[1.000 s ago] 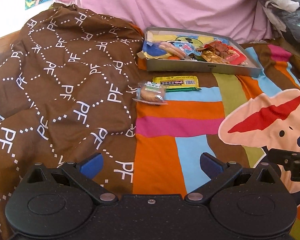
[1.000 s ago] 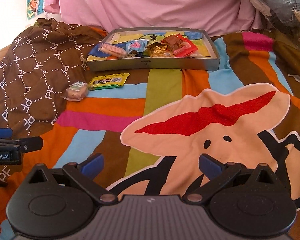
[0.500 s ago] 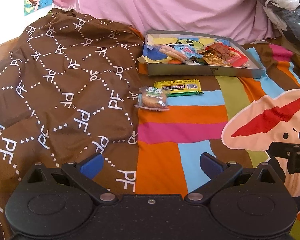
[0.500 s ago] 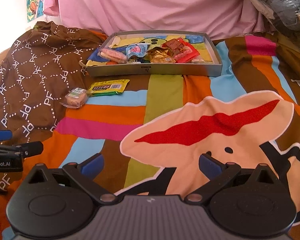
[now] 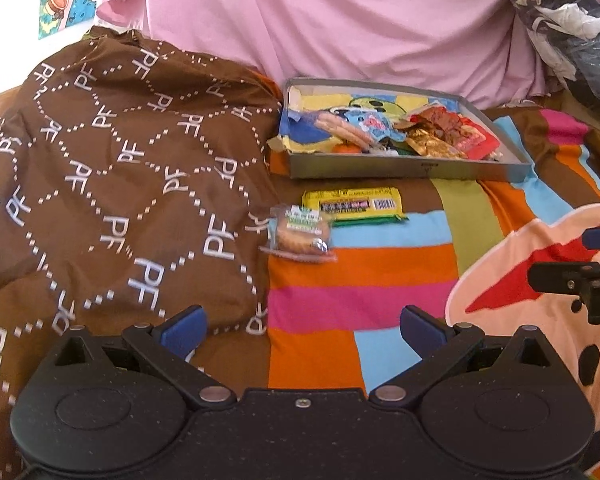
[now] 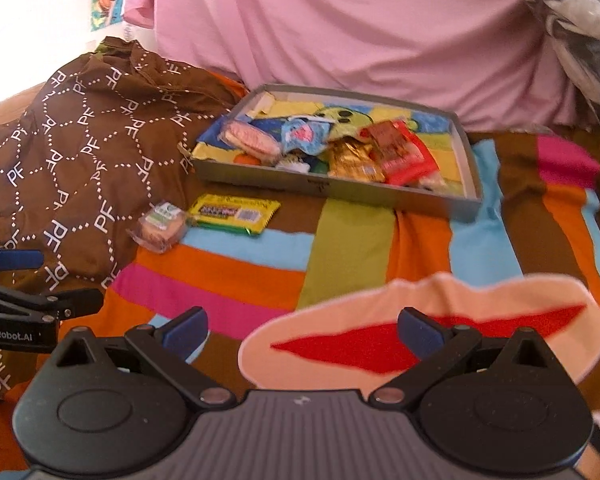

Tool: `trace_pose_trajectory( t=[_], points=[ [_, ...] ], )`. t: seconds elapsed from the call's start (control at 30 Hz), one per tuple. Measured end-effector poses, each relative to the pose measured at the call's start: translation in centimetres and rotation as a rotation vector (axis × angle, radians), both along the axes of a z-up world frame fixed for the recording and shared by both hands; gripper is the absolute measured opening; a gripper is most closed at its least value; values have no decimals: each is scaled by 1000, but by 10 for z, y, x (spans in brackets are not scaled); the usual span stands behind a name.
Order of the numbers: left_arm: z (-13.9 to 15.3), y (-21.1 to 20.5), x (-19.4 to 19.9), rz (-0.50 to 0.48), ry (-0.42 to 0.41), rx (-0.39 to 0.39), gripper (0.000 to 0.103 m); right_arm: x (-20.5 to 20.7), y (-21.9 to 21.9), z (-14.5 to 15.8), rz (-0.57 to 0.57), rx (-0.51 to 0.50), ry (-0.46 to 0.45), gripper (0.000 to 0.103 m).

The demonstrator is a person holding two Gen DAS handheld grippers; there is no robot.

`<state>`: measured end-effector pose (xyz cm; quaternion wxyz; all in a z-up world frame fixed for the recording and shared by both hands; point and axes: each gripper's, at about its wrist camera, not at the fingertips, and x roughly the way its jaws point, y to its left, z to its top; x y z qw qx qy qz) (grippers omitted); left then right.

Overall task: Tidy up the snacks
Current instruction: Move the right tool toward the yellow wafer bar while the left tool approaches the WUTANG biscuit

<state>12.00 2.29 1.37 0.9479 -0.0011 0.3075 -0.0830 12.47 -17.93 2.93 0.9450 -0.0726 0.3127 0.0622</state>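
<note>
Left wrist view: shallow grey cardboard tray (image 5: pixel 404 170) already holds most of the snacks: pink wafer pack, blue pouch, gold and red wrappers. Two are left outside it on the bed: flat yellow-green wrapped bar (image 5: pixel 352 205), just in front of the tray wall, and a small clear-wrapped round biscuit pack (image 5: pixel 300 234), just beside the bar at the edge of the brown "PF"-print blanket (image 5: pixel 120 184). My read: mostly done, two items to go.

Left gripper (image 5: pixel 300 324) has its fingers spread wide, holding nothing, well short of the biscuit. Right gripper (image 6: pixel 302 326) likewise released and empty.

Surface is a bed with a striped multicolour cartoon cover (image 6: pixel 348 248), soft and creased. Pink sheet (image 6: pixel 340 28) hangs behind, clothes pile (image 5: pixel 572 28) far right.
</note>
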Motion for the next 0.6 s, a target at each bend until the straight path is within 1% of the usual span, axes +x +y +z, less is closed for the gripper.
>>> trace_pose_trajectory(
  t=[0.2, 0.3, 0.43, 0.53, 0.6],
  points=[
    [3, 1, 16, -9, -32, 5, 102, 21, 3, 4, 58, -14, -27, 103],
    [3, 0, 23, -22, -43, 32, 102, 32, 5, 7, 123, -2, -36, 103],
    [1, -3, 29, -68, -60, 87, 102, 52, 10, 12, 262, -11, -48, 103],
    [-1, -6, 35, -94, -58, 121, 102, 69, 15, 17, 392, -27, -57, 103],
    [-3, -7, 42, -99, -54, 135, 102, 81, 21, 18, 485, -57, -63, 103]
  ],
)
